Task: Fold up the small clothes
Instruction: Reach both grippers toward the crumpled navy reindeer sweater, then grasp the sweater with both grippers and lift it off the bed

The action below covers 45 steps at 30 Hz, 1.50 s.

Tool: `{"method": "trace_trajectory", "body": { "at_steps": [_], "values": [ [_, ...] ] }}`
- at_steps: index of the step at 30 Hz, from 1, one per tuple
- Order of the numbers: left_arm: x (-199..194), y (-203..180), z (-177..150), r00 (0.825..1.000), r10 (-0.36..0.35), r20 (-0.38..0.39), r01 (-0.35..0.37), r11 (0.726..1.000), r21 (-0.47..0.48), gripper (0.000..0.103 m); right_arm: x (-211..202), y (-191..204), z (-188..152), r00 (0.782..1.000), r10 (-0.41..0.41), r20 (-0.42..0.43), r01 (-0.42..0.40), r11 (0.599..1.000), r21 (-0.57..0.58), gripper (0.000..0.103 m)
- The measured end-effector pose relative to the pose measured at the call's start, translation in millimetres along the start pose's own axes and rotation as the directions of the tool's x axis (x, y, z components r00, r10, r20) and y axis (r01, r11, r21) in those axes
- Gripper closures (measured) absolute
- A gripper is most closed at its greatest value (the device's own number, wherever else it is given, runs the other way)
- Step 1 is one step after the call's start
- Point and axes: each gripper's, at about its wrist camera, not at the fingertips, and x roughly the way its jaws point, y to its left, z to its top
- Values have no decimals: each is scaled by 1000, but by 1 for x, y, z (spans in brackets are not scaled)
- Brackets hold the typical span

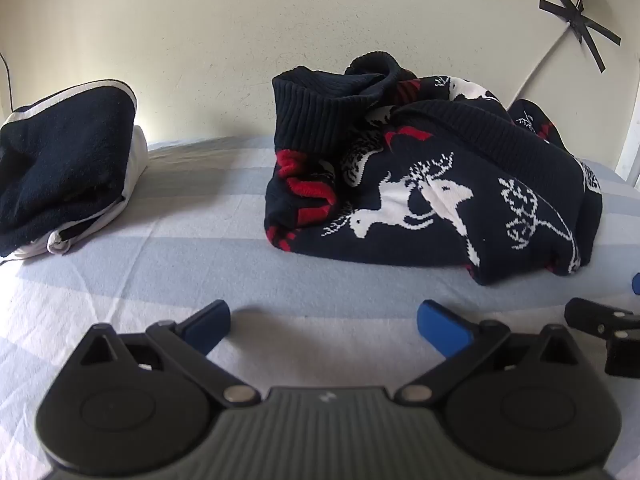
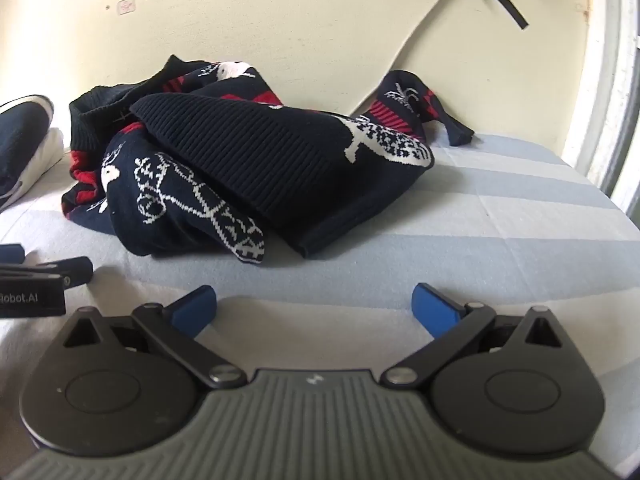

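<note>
Thick navy knit, the crumpled reindeer sweater (image 1: 432, 184) looks soft, floppy and fairly heavy, so my empty, wide-spread left claw (image 1: 324, 324) and right claw (image 2: 314, 310) should pinch its ribbed hem (image 2: 256, 160).

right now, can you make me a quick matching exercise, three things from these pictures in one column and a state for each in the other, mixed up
Things:
1. reindeer sweater
2. dark garment with white trim
3. left tool

States:
A. open wide, nothing between its fingers
B. folded, lying at the left of the bed
C. crumpled in a heap by the wall

Pairs: 1-C, 2-B, 3-A
</note>
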Motion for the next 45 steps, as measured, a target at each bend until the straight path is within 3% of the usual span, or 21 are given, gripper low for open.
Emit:
{"method": "trace_trajectory", "body": {
  "at_steps": [4, 7, 12, 13, 17, 19, 20, 21, 22, 23, 24, 26, 28, 32, 35, 37, 40, 45],
  "values": [
    [-2, 0, 0, 1000, -16, -15, 17, 1000, 23, 0, -4, 6, -2, 999, 37, 20, -39, 997, 73, 0],
    [-5, 10, 0, 997, -76, -14, 77, 996, 48, 0, -4, 20, -2, 999, 35, 25, -37, 994, 105, 0],
    [-43, 34, 15, 983, -13, 183, 0, 998, 69, 1, -3, 12, -2, 994, 88, 63, -98, 978, 184, 0],
    [-37, 42, 24, 982, 5, 188, -13, 999, 41, 1, -3, 15, -1, 994, 80, 70, -93, 975, 200, 0],
    [-16, 50, 61, 987, -58, 147, 56, 998, 21, 1, -5, -1, -5, 990, 109, 86, -124, 971, 203, 0],
    [7, 40, 70, 990, -62, 124, 57, 997, 43, 8, -8, -11, -5, 988, 129, 90, -145, 968, 204, 0],
    [15, 34, 75, 991, -48, 122, 40, 997, 61, 22, -9, -13, -4, 987, 135, 91, -151, 966, 209, 0],
    [25, 28, 80, 993, -16, 119, 6, 997, 79, 51, -10, -19, -3, 985, 145, 91, -162, 964, 209, 0],
    [36, 25, 85, 995, 12, 97, -21, 996, 86, 67, -11, -19, -3, 985, 145, 95, -162, 963, 217, 0],
    [45, 25, 90, 998, 15, 57, -19, 997, 69, 93, -11, -24, -2, 984, 153, 94, -171, 961, 218, 3],
    [50, 28, 93, 1000, 1, 27, -2, 1000, 23, 93, -12, -26, -2, 983, 152, 97, -171, 959, 225, 4],
    [32, 36, 97, 997, -34, 63, 37, 998, -44, 94, -13, -33, -2, 982, 153, 107, -176, 953, 247, 13],
    [-12, 45, 96, 983, -51, 177, 60, 997, -47, 95, -14, -39, -3, 982, 149, 119, -177, 945, 276, 24],
    [-113, 97, 66, 923, -110, 368, 169, 977, -132, 96, -16, -54, -2, 961, 231, 154, -271, 905, 329, 68],
    [-176, 128, 29, 892, -160, 423, 242, 959, -147, 96, -30, -69, 4, 919, 296, 260, -374, 865, 335, 71],
    [-197, 133, 2, 899, -141, 414, 214, 967, -135, 96, -39, -76, 20, 895, 320, 311, -412, 860, 301, 71],
    [-192, 131, -30, 940, -104, 325, 159, 976, -147, 96, -41, -72, 62, 889, 330, 317, -403, 893, 201, 69],
    [-168, 131, -77, 966, -118, 231, 179, 948, -265, 95, -12, -25, 133, 889, 405, 212, -421, 906, 34, 68]
  ]
}}
